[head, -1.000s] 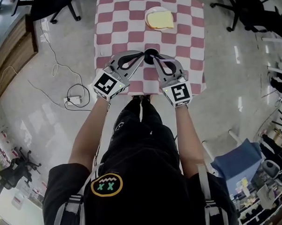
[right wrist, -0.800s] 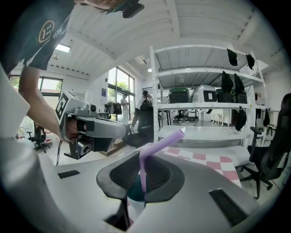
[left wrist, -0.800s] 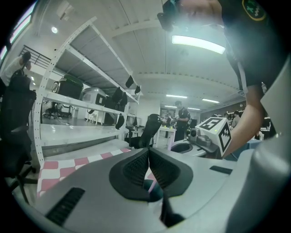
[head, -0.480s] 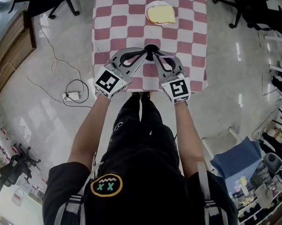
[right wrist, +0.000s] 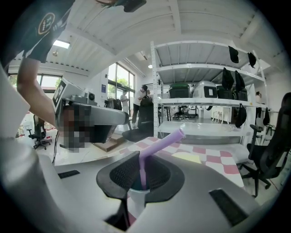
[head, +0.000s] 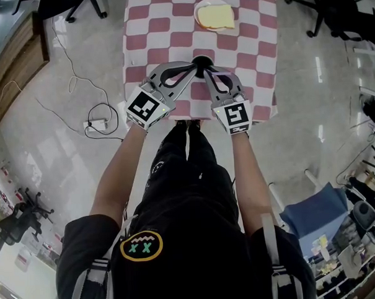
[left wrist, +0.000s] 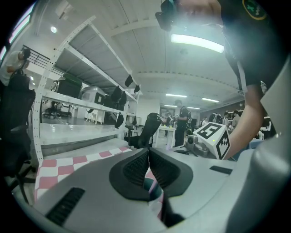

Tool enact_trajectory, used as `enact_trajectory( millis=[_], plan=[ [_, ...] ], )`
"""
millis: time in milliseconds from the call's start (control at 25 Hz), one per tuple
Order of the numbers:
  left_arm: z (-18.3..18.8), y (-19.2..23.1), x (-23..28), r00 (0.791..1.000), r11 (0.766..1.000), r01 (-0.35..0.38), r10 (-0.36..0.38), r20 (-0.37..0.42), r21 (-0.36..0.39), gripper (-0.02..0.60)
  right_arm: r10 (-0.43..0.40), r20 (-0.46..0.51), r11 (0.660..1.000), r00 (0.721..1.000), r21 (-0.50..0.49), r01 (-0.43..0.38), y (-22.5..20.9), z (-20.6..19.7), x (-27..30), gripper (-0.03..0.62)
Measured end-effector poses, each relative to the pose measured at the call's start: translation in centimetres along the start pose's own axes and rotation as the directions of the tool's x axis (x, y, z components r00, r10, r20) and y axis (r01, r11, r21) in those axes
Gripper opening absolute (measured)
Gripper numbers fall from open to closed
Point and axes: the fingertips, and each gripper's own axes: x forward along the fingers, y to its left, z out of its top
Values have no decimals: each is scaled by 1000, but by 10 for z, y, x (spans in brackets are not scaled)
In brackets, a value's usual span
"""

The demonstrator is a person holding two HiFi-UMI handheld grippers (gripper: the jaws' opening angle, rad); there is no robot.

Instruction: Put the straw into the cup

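A purple bent straw (right wrist: 157, 148) is pinched upright between the pads of my right gripper (right wrist: 142, 175). Its lower end dips into the teal inside of a white cup (right wrist: 136, 200) just below the jaws. In the left gripper view my left gripper (left wrist: 149, 168) has its pads closed together at the tips, with a bit of the cup (left wrist: 153, 187) showing between them lower down. In the head view both grippers, left (head: 193, 66) and right (head: 206, 70), meet at the dark cup mouth (head: 201, 63) near the front edge of the checkered table (head: 163, 29).
A white plate (head: 214, 16) with a flat yellow item lies at the table's far side. A cable and power adapter (head: 98, 128) lie on the floor to the left. Office chairs stand round the table's far corners. The person's legs are against the near edge.
The right gripper has sunk slightly with the straw over the cup. The left gripper has kept its place. Both grips look unchanged.
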Motion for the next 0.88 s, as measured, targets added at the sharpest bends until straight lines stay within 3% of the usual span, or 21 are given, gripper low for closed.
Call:
enact_trajectory(
  millis=[480,880],
  plan=[
    [-1,-2,-1,1000,1000,-16,16,0,1,20,-10,11,1000,1000,8,10,-4,-2,0,61],
    [12,-7,-6,1000,999,-28,28,14,16,20,-7,48,1000,999,10,6,-3,12,-11,158]
  ],
)
